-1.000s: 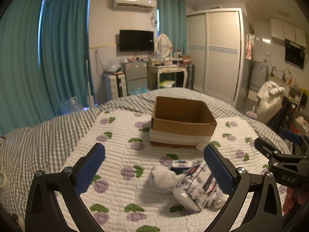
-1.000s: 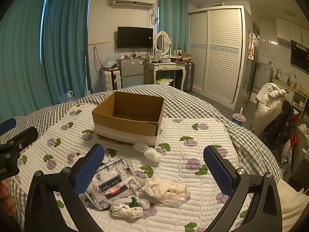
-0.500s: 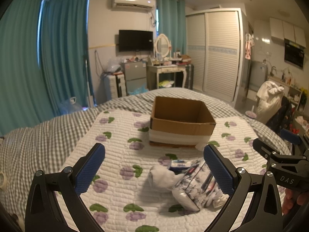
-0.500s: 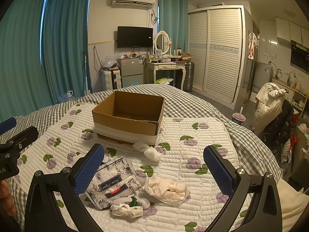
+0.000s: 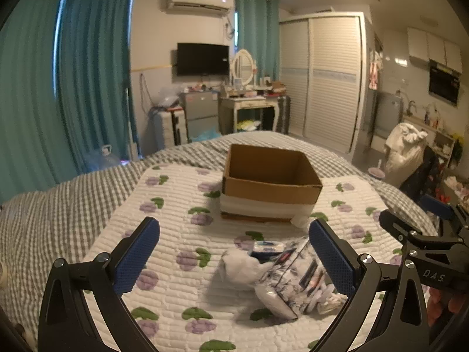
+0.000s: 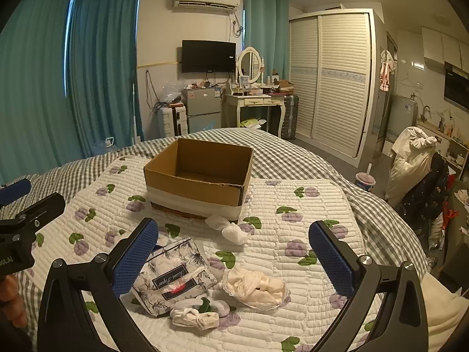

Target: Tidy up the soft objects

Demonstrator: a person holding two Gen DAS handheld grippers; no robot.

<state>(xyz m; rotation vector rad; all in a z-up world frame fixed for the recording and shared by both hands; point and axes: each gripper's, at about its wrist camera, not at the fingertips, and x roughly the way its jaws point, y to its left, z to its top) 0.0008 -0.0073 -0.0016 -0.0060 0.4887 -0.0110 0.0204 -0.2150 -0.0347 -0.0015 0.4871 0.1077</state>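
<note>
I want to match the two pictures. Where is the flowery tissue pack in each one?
Left wrist view: the flowery tissue pack lies low and right of centre, seen edge-on, just inside the right blue finger.
Right wrist view: the pack lies low and left of centre, label up, beside the left blue finger.
Shared landmark: the cardboard box sits on the quilt behind the pack in both.

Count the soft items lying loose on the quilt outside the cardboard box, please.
5, maybe more hidden: white bundle by the cardboard box; floral tissue pack; cream cloth; small white bundle nearest; white cloth left of the pack.
</note>
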